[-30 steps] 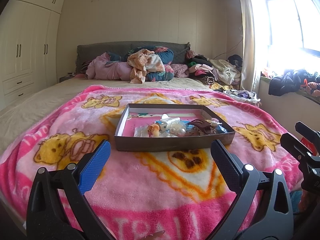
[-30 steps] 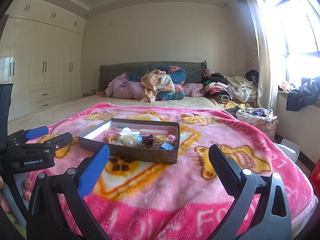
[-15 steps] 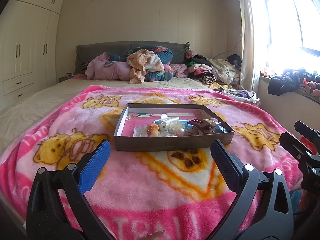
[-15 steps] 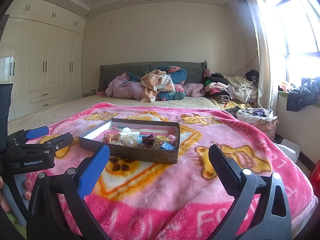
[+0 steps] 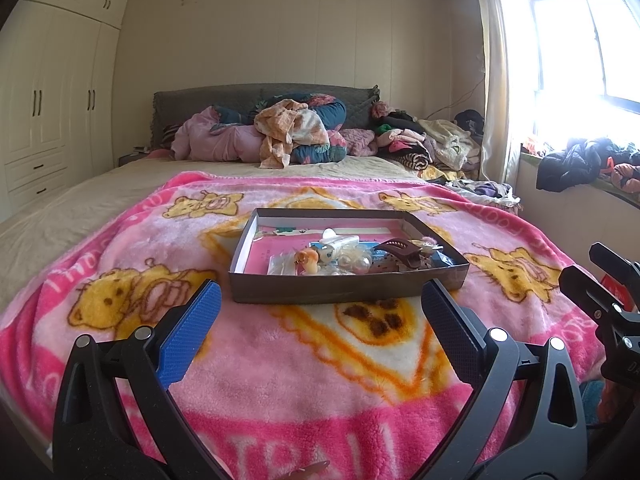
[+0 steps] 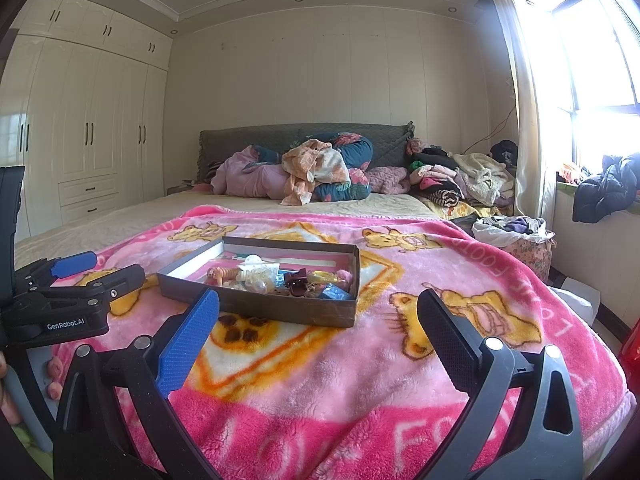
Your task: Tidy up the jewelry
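A shallow dark cardboard box point(image 5: 344, 289) point(image 6: 288, 312) lies on the pink bear blanket. It holds a heap of small pieces: a brown hair claw point(image 5: 400, 250) point(image 6: 297, 280), pearl beads point(image 5: 354, 261), a small orange figure point(image 5: 307, 258) and a white clip point(image 5: 336, 238). My left gripper point(image 5: 320, 308) is open and empty, just in front of the box. My right gripper point(image 6: 318, 312) is open and empty, near the box's right front corner. The left gripper also shows at the left of the right wrist view point(image 6: 76, 276).
The pink blanket point(image 5: 280, 360) covers the foot of a bed. Piled clothes and bedding point(image 5: 296, 132) lie at the headboard. White wardrobes point(image 6: 80, 128) stand on the left. A window sill with dark clothes point(image 5: 580, 160) is on the right.
Almost nothing has changed. The left wrist view has shifted very slightly, and both grippers stay open in place.
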A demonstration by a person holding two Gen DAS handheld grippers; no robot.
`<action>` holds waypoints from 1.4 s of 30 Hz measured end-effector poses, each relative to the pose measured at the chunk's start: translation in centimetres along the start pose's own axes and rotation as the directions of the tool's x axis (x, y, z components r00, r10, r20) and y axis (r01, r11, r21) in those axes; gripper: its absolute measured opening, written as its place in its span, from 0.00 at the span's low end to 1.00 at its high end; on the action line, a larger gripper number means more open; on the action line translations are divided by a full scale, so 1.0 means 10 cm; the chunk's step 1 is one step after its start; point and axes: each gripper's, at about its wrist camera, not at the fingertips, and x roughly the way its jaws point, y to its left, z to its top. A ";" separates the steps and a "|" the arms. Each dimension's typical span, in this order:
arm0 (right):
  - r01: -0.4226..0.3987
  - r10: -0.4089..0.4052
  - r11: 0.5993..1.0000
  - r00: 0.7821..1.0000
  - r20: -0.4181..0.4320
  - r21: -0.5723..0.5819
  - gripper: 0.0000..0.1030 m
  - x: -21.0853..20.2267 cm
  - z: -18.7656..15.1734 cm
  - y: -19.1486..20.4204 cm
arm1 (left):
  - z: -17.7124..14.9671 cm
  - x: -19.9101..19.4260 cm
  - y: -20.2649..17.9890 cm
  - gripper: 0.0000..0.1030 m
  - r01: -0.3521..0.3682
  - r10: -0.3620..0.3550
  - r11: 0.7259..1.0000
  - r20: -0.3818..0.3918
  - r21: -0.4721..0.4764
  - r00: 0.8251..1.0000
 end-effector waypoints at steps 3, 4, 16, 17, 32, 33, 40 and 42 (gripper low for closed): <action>0.000 0.000 1.000 1.000 -0.001 0.001 0.94 0.00 0.00 -0.01 | 0.00 0.00 0.00 0.89 0.000 0.000 1.000 0.001 0.001 1.000; 0.001 -0.001 1.000 1.000 0.000 0.001 0.94 0.00 0.00 0.00 | 0.00 0.00 0.00 0.89 0.000 0.000 1.000 0.002 0.000 1.000; 0.002 -0.002 1.000 1.000 0.000 0.000 0.94 0.00 0.00 -0.01 | -0.01 0.00 0.00 0.89 0.003 -0.003 1.000 0.000 -0.001 1.000; 0.003 -0.003 1.000 1.000 0.000 -0.001 0.94 -0.01 0.00 -0.01 | 0.00 0.00 0.00 0.89 0.004 -0.004 1.000 -0.003 -0.001 1.000; 0.085 -0.083 0.992 0.996 -0.031 0.093 0.94 0.18 0.08 -0.36 | 0.09 0.25 0.33 0.89 -0.076 0.071 0.994 -0.064 -0.079 0.995; 0.117 -0.112 0.989 0.992 -0.057 0.095 0.94 0.29 0.11 -0.47 | 0.12 0.34 0.44 0.89 -0.098 0.091 0.991 -0.078 -0.090 0.993; 0.382 -0.290 0.910 0.862 -0.416 0.157 0.94 1.69 0.10 -1.87 | 0.44 1.50 1.81 0.89 -0.402 0.377 0.913 -0.235 -0.067 0.896; 0.446 -0.337 0.887 0.802 -0.493 0.119 0.94 2.06 0.02 -2.16 | 0.46 1.83 2.14 0.89 -0.466 0.438 0.884 -0.281 -0.035 0.854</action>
